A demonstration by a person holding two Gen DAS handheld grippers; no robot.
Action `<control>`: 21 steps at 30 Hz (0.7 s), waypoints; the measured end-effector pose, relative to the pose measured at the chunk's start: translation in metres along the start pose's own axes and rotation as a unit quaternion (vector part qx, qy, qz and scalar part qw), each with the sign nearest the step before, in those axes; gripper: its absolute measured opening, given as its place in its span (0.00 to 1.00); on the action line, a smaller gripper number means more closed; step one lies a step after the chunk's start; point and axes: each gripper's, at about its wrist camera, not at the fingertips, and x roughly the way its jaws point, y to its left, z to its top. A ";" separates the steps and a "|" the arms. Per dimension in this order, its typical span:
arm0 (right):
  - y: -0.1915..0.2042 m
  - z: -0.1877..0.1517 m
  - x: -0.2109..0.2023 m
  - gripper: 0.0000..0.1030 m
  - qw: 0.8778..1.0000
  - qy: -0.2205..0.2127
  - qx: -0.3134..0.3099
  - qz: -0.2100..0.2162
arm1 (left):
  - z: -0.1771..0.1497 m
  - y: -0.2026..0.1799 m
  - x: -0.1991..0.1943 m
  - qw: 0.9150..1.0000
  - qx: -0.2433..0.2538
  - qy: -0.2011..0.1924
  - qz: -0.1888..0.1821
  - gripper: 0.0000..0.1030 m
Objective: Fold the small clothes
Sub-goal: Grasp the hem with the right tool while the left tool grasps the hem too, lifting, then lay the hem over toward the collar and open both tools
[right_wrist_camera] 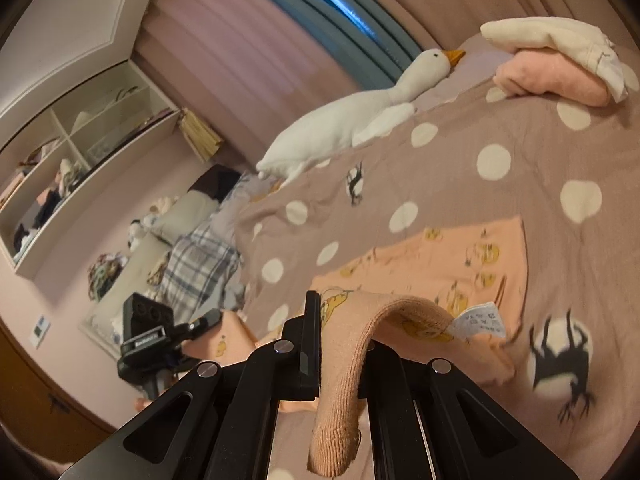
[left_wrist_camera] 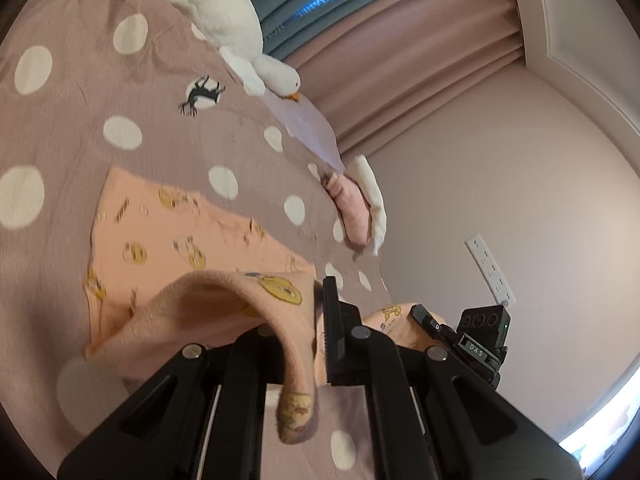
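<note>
A small peach garment [left_wrist_camera: 168,240] printed with yellow cartoon figures lies on the polka-dot bedspread [left_wrist_camera: 80,92]. My left gripper [left_wrist_camera: 316,320] is shut on one ribbed end of it, which droops over the fingers. The right gripper [left_wrist_camera: 424,320] shows at the right of the left wrist view, holding the other end. In the right wrist view my right gripper [right_wrist_camera: 340,320] is shut on the garment [right_wrist_camera: 460,256], its ribbed cuff hanging down and a white care label [right_wrist_camera: 478,320] sticking out. The left gripper [right_wrist_camera: 208,320] appears at the left there. The held edge is lifted off the bed.
A white plush goose [right_wrist_camera: 344,120] lies on the far side of the bed. Folded pink and white clothes [right_wrist_camera: 556,64] are stacked near the bed's corner. A wall socket [left_wrist_camera: 490,268], curtains [left_wrist_camera: 400,60], open shelves [right_wrist_camera: 80,152] and bedding on the floor [right_wrist_camera: 192,256] surround the bed.
</note>
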 end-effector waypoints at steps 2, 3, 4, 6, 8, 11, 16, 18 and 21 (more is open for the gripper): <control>-0.006 0.008 0.008 0.06 1.000 -0.002 0.006 -0.004 | 0.012 0.005 0.005 1.000 -0.003 -0.007 0.004 0.04; -0.008 0.012 0.012 0.06 1.000 -0.004 0.010 -0.007 | 0.016 0.008 0.007 1.000 -0.005 -0.009 0.006 0.04; -0.012 0.016 0.017 0.06 1.000 -0.005 0.015 -0.010 | 0.021 0.012 0.010 1.000 -0.009 -0.010 0.006 0.04; -0.019 0.024 0.027 0.06 1.000 -0.004 0.026 -0.015 | 0.030 0.020 0.017 1.000 -0.015 -0.011 0.012 0.04; -0.026 0.030 0.035 0.06 0.999 -0.002 0.034 -0.019 | 0.038 0.029 0.026 1.000 -0.021 -0.009 0.021 0.04; -0.037 0.039 0.050 0.05 0.998 0.003 0.047 -0.029 | 0.049 0.043 0.040 0.999 -0.028 -0.007 0.036 0.04; -0.060 0.047 0.075 0.06 0.996 0.021 0.071 -0.055 | 0.062 0.068 0.065 0.997 -0.044 0.005 0.064 0.04; -0.075 0.048 0.085 0.05 0.993 0.034 0.091 -0.071 | 0.066 0.081 0.077 0.995 -0.054 0.014 0.081 0.04; -0.096 0.047 0.098 0.05 0.986 0.054 0.123 -0.100 | 0.069 0.101 0.089 0.992 -0.077 0.021 0.100 0.04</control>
